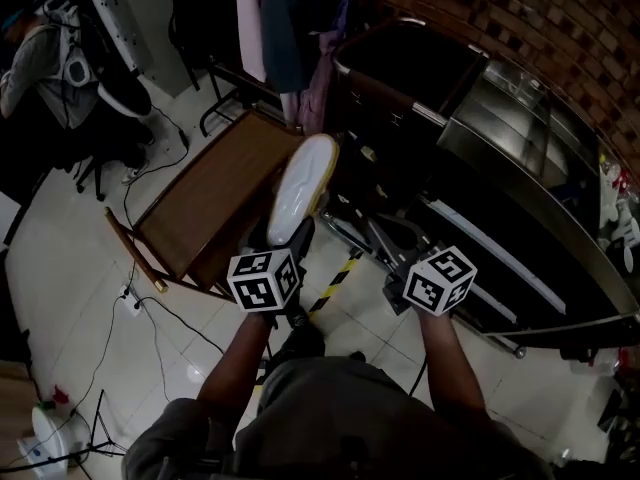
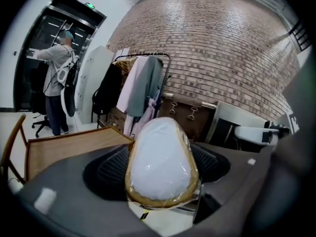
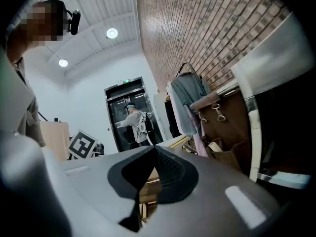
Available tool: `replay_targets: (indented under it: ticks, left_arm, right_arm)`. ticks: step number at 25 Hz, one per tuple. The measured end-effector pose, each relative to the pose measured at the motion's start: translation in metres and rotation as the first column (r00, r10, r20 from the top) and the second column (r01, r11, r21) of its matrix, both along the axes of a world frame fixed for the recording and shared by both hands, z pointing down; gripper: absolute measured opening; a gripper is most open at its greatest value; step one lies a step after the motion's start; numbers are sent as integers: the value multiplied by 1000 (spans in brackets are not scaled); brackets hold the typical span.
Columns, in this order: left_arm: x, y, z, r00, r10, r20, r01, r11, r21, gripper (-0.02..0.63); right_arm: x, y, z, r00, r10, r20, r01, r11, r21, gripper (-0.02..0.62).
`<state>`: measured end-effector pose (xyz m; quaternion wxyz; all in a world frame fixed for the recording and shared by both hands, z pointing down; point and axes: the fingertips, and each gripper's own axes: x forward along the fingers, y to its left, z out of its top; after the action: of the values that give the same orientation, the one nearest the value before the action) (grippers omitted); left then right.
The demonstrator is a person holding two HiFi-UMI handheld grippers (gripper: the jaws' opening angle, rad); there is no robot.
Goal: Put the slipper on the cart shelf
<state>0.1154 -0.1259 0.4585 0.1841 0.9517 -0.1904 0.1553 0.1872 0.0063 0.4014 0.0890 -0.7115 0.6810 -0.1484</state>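
Fingers (image 2: 111,169) of the left gripper (image 1: 288,240) stand wide and clamp one end of a white, oval slipper with a tan woven rim, wrapped in glossy clear film (image 2: 162,164). It juts forward in the air at the centre of the head view and is not yet on any shelf. Just to the right, the right gripper (image 3: 150,152) has its dark mesh-faced fingers (image 3: 170,174) drawn together at the tips with nothing between them. The film looks slick and the slipper soft, so the grip probably rests on compressed padding. A quick swing could let the long free end pivot or slide out. If the toe catches a shelf edge, it could lever the slipper loose. Below it, a band of yellow-and-black hazard tape (image 1: 335,280) crosses the pale glossy floor tiles (image 1: 70,268). Left of centre is a flat brown wooden cart top with a raised rail (image 1: 215,193), and to the right a dark metal cart with long hard-edged shelves (image 1: 520,258). I cannot tell which of the two is meant. Farther off, a rack of hanging cloth garments (image 2: 143,83) stands before a rough red-brick wall (image 2: 212,48), and a person (image 2: 57,78) stands at the upper left.
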Motion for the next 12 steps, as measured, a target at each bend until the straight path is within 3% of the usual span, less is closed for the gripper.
replay_targets:
  ticks: [7,12]
  left_arm:
    - [24,115,-3,987,159,-13,-159,987,19,356]
    - [48,183,12,962,272,-2,-272,962,-24,342]
  right_arm:
    - [6,106,-6,991,133,-14,-133,991,10,-2]
    - [5,163,-2,976,215,-17,-215,977,6,-2]
